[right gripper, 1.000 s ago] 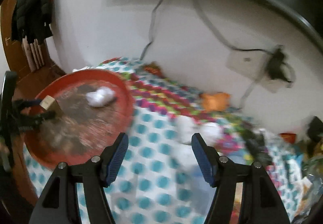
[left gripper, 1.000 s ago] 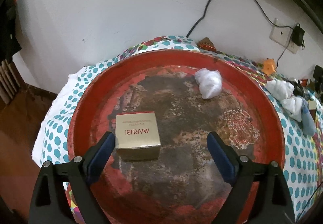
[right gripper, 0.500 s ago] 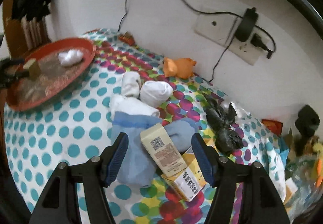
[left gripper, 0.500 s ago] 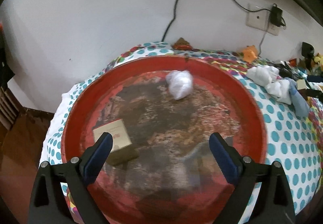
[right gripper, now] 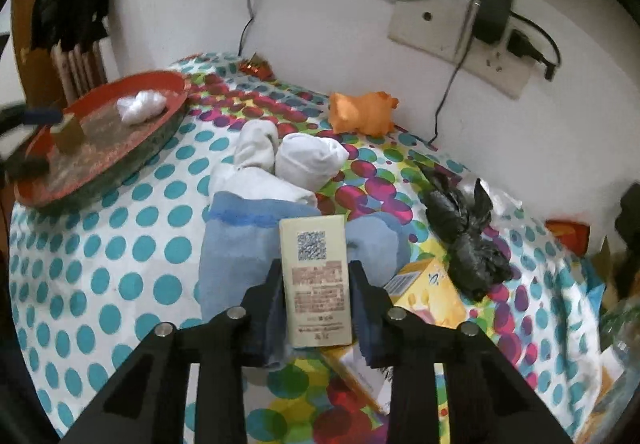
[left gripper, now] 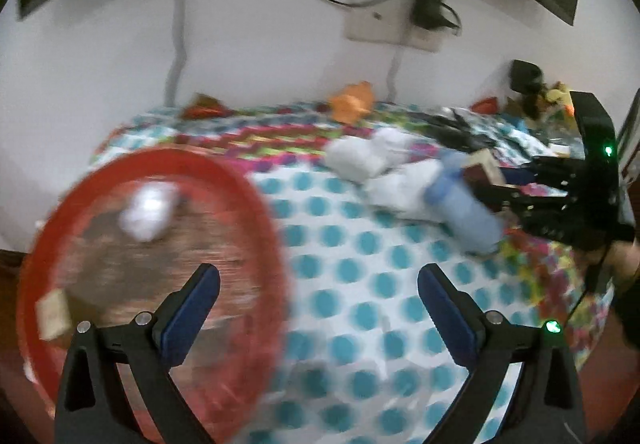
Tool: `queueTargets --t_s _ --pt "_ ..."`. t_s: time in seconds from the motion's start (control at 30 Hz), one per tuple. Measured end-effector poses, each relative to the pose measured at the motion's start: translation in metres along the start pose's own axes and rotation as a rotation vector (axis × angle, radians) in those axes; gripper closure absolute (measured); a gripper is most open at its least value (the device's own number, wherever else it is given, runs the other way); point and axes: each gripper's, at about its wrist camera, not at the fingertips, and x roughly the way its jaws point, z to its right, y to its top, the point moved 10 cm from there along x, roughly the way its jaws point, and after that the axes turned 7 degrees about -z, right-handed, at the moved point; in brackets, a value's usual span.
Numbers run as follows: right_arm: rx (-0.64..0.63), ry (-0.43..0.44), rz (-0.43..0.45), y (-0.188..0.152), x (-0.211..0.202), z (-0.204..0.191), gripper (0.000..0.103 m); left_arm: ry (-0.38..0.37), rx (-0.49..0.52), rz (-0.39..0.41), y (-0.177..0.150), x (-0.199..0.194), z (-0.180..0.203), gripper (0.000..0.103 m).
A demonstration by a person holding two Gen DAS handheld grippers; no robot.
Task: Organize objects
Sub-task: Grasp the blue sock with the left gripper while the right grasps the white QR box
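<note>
My right tongs have just closed on the cream box, lifting it for the red tray far left; my left tongs, just opening wide, hold nothing.

My left gripper hangs wide, its jaws having just been opening, with nothing between them; under it lie the right rim of the red tray and the dotted cloth. In the blurred tray lie a white wad and, at its left edge, a small tan box. Across the cloth, white socks and a blue sock lie heaped, and my right gripper reaches in from the right around a box.
</note>
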Motion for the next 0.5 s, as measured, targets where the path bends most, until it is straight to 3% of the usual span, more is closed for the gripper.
queueTargets --t_s 0.13,0.27,0.5 --pt "0.135 0.011 0.087 -0.006 -0.024 0.014 0.073 -0.103 -0.066 -0.069 0.005 0.028 0.04 0.004" --pt "0.239 0.012 0.142 -0.027 -0.054 0.031 0.073 -0.16 -0.119 -0.128 0.007 0.053 0.075 0.004" --pt "0.3 0.013 0.168 -0.063 -0.078 0.034 0.072 -0.142 -0.113 -0.143 0.016 0.081 0.113 0.004"
